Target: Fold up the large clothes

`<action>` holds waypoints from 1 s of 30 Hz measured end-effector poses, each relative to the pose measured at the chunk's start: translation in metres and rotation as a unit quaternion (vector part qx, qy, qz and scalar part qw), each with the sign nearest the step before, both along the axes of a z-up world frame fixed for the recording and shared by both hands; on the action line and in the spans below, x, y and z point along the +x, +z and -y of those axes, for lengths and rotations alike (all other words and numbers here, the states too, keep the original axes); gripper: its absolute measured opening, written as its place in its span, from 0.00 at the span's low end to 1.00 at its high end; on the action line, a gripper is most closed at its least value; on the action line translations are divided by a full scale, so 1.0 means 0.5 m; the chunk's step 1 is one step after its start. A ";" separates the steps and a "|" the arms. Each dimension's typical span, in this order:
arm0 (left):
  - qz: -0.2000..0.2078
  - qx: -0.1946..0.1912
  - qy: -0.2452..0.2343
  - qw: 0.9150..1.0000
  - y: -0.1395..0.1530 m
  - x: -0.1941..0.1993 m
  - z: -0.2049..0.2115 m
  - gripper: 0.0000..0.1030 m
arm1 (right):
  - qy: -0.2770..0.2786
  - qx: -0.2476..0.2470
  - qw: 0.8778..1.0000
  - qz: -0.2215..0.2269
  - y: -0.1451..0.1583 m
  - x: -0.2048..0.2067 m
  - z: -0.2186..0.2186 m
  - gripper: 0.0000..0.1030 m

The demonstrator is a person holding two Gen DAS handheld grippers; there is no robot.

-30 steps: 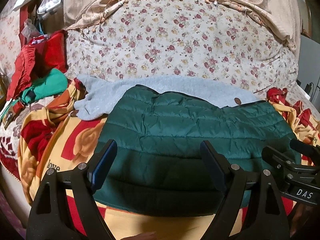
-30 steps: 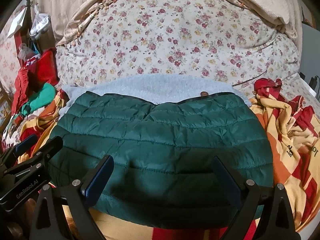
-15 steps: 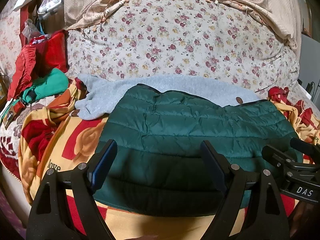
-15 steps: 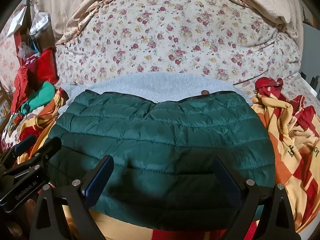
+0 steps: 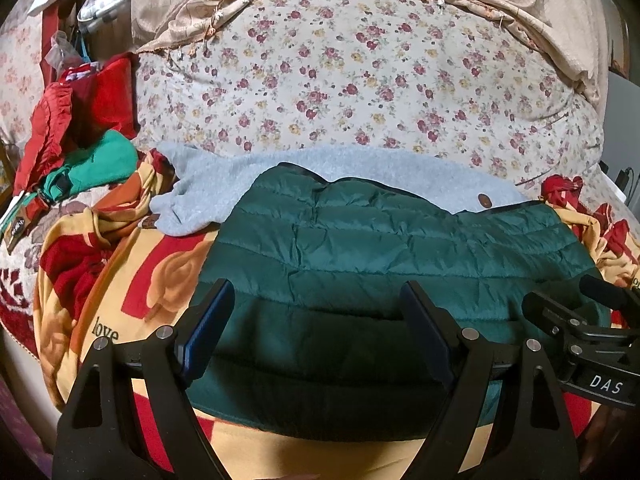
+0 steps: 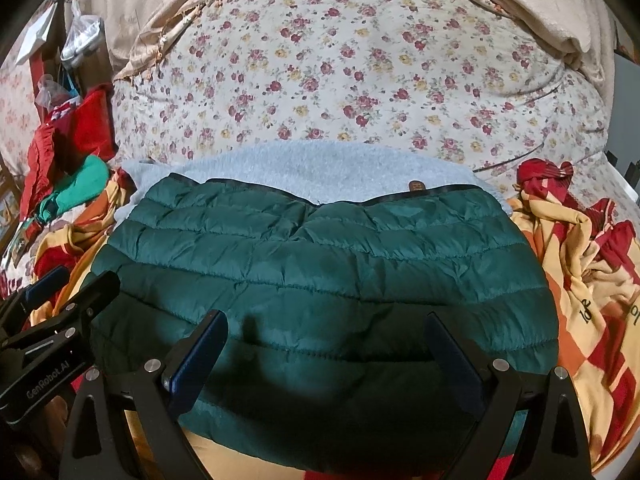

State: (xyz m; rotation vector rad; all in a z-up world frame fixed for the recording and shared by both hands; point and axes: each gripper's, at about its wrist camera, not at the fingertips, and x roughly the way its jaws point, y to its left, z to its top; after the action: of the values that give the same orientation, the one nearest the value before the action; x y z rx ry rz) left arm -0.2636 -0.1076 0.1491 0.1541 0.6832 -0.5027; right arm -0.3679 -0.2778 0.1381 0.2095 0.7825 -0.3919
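grey fleece [image 6: 304,168] partly under green jacket [image 6: 320,264]

Green quilted jacket [image 5: 384,264] [image 6: 320,272], folded, flat

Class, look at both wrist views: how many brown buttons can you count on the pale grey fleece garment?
1. The brown button sits on the grey fleece, right at the far edge of the green quilted jacket. That jacket covers most of the fleece, so more may be hidden.
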 end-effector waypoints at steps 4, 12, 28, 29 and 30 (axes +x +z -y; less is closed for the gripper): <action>-0.003 0.004 -0.001 1.000 -0.006 0.004 0.005 0.82 | -0.001 0.004 1.000 -0.001 -0.002 0.003 0.003 0.95; -0.006 0.006 -0.002 1.000 -0.010 0.007 0.012 0.82 | 0.000 0.008 1.000 -0.006 -0.009 0.017 0.021 0.95; -0.014 0.011 0.001 1.000 -0.019 0.024 0.024 0.82 | 0.003 0.011 1.000 -0.010 -0.016 0.038 0.026 0.95; -0.014 0.011 0.001 1.000 -0.019 0.024 0.024 0.82 | 0.003 0.011 1.000 -0.011 -0.016 0.039 0.027 0.95; -0.014 0.011 0.001 1.000 -0.020 0.026 0.024 0.82 | 0.003 0.010 1.000 -0.011 -0.016 0.038 0.026 0.95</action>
State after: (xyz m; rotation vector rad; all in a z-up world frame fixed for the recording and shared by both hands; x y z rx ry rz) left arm -0.2503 -0.1199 0.1390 0.1674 0.7174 -0.4954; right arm -0.3489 -0.2910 0.1302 0.2222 0.8079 -0.3810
